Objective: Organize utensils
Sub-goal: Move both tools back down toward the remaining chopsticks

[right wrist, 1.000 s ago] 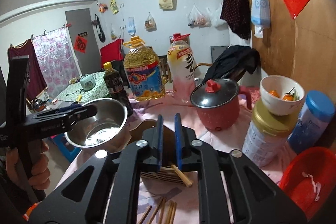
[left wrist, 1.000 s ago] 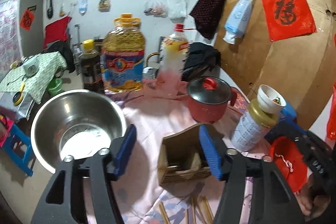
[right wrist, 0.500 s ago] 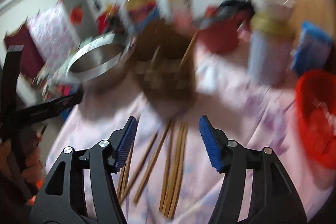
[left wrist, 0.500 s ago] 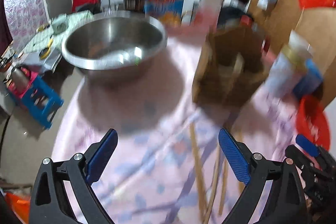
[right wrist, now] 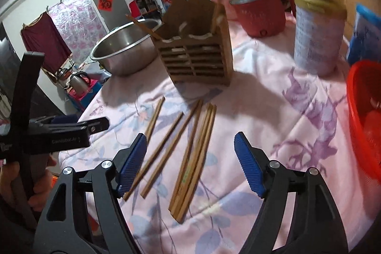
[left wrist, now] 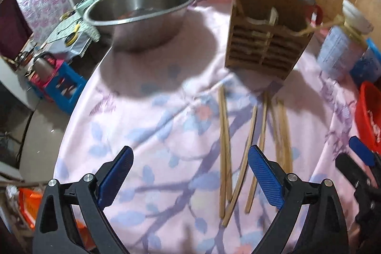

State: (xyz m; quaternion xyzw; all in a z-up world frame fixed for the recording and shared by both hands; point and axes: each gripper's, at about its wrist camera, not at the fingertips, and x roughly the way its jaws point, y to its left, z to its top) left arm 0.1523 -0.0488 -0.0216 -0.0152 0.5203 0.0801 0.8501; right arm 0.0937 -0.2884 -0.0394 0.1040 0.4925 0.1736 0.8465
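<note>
Our left gripper (left wrist: 189, 173) hangs wide apart, empty. Bare wooden chopsticks (right wrist: 190, 154) lie loose on the pink floral cloth (right wrist: 262, 97) before the slatted holder (right wrist: 197, 58); our right gripper (right wrist: 190, 160), jaws just opening, straddles them untouched.

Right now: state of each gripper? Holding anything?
Left gripper: open, empty, above the wooden chopsticks lying on the pink floral cloth.
Right gripper: open, jaws just been opening, empty, over the chopsticks.
</note>
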